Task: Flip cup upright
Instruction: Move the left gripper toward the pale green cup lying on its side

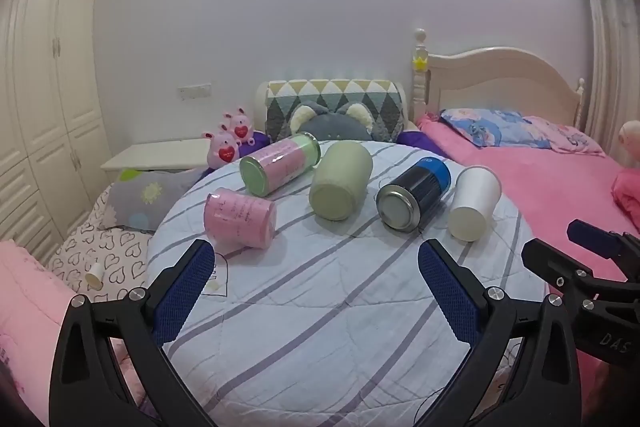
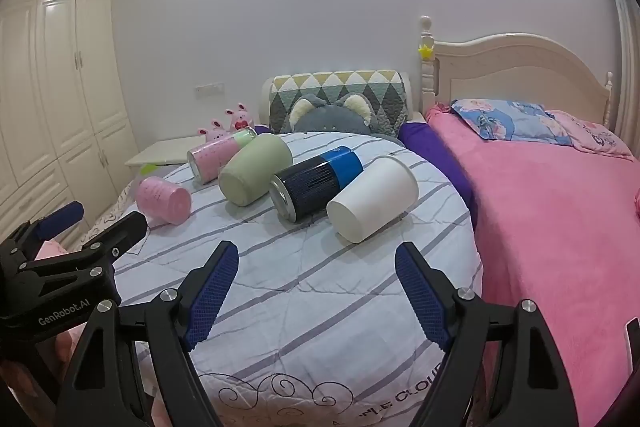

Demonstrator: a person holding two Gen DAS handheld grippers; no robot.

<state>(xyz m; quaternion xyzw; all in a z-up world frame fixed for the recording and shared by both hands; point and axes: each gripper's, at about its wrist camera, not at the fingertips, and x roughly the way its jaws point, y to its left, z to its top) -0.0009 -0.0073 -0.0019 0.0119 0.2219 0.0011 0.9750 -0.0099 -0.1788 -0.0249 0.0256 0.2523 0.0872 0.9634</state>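
Several cups lie on their sides in a row on a striped quilt (image 1: 320,307), bases toward me: a pink cup (image 1: 240,217), a pink-and-green can (image 1: 280,163), a pale green cup (image 1: 340,183), a black-and-blue can (image 1: 414,193) and a white cup (image 1: 474,203). In the right wrist view the same row shows the pink cup (image 2: 163,200), the pale green cup (image 2: 254,169), the black-and-blue can (image 2: 314,183) and the white cup (image 2: 372,199). My left gripper (image 1: 316,255) is open and empty, short of the row. My right gripper (image 2: 316,255) is open and empty, short of the white cup.
A pink bed (image 2: 560,211) with a cream headboard (image 1: 500,79) lies to the right. A grey plush cushion (image 1: 332,123) and pink plush toys (image 1: 230,141) sit behind the cups. A white bedside table (image 1: 160,155) and wardrobe (image 1: 40,87) stand on the left.
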